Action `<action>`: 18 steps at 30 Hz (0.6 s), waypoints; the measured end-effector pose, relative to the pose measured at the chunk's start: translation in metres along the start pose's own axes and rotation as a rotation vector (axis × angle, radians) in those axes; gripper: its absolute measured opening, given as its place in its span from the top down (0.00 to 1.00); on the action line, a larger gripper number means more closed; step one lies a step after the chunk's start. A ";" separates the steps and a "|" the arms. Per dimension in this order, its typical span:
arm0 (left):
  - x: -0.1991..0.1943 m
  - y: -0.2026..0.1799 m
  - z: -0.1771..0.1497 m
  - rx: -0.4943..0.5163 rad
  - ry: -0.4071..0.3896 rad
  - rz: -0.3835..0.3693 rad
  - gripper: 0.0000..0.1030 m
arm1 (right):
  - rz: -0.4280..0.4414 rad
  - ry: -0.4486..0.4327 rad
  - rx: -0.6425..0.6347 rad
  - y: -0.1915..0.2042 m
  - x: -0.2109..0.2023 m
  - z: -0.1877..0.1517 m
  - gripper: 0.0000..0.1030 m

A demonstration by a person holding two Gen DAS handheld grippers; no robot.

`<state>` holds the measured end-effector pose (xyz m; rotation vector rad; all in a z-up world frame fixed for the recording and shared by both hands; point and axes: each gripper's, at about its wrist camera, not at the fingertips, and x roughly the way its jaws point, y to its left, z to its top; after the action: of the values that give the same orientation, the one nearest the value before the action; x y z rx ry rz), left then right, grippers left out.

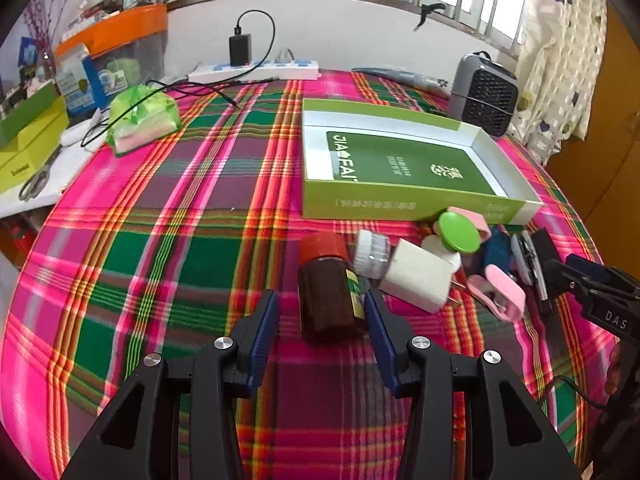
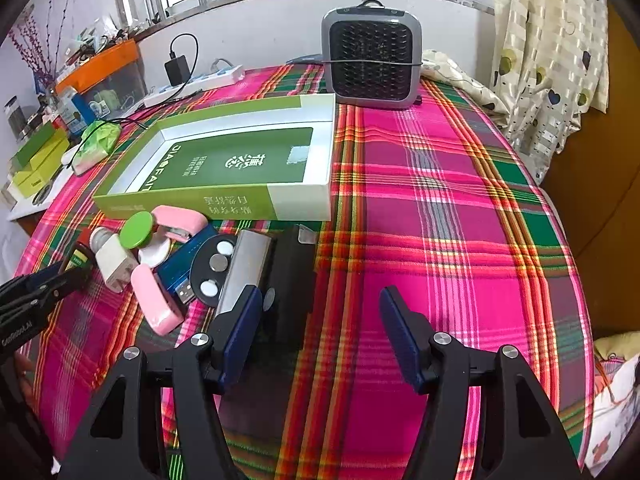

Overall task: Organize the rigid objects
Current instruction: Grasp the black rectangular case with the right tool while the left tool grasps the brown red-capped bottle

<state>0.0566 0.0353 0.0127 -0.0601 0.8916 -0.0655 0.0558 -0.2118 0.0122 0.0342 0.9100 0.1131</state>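
An open green box lid (image 1: 404, 168) (image 2: 224, 164) lies on the plaid cloth. In front of it is a cluster: a brown bottle with a red cap (image 1: 328, 284), a white charger (image 1: 416, 276) (image 2: 112, 260), a green-lidded jar (image 1: 458, 232) (image 2: 138, 232), two pink staplers (image 1: 500, 290) (image 2: 156, 300), a blue USB device (image 2: 180, 264), a silver bar (image 2: 244, 272) and a black block (image 2: 290, 280). My left gripper (image 1: 322, 320) is open, its jaws either side of the bottle's base. My right gripper (image 2: 320, 320) is open, the black block just inside its left finger.
A grey fan heater (image 2: 372, 56) (image 1: 486, 92) stands behind the box. A power strip with a black adapter (image 1: 256, 66) lies at the far edge. A green plastic bag (image 1: 140, 120) and stacked boxes (image 1: 28, 136) are at the left. Curtains (image 2: 552, 48) hang at the right.
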 end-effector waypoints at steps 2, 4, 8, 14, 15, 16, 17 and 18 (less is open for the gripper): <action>0.003 0.002 0.003 -0.005 0.004 0.002 0.57 | 0.000 -0.001 -0.001 0.000 0.002 0.003 0.40; 0.005 0.004 0.006 -0.010 0.004 -0.004 0.57 | 0.001 0.000 0.007 -0.002 0.004 0.005 0.40; 0.010 0.007 0.008 -0.023 0.013 -0.006 0.57 | 0.009 0.008 0.021 -0.002 0.008 0.009 0.40; 0.013 0.010 0.008 -0.031 0.022 -0.005 0.57 | 0.025 0.024 0.016 -0.001 0.012 0.007 0.40; 0.014 0.010 0.008 -0.031 0.022 -0.004 0.57 | 0.025 0.025 0.017 -0.002 0.012 0.008 0.40; 0.014 0.010 0.008 -0.030 0.022 -0.003 0.57 | 0.024 0.025 0.017 -0.002 0.013 0.008 0.40; 0.014 0.010 0.009 -0.031 0.021 -0.004 0.57 | 0.022 0.024 0.014 -0.001 0.012 0.008 0.40; 0.014 0.010 0.009 -0.032 0.021 -0.005 0.57 | 0.016 0.021 0.005 0.000 0.012 0.008 0.40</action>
<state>0.0723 0.0442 0.0068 -0.0910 0.9139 -0.0566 0.0692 -0.2099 0.0075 0.0449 0.9311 0.1258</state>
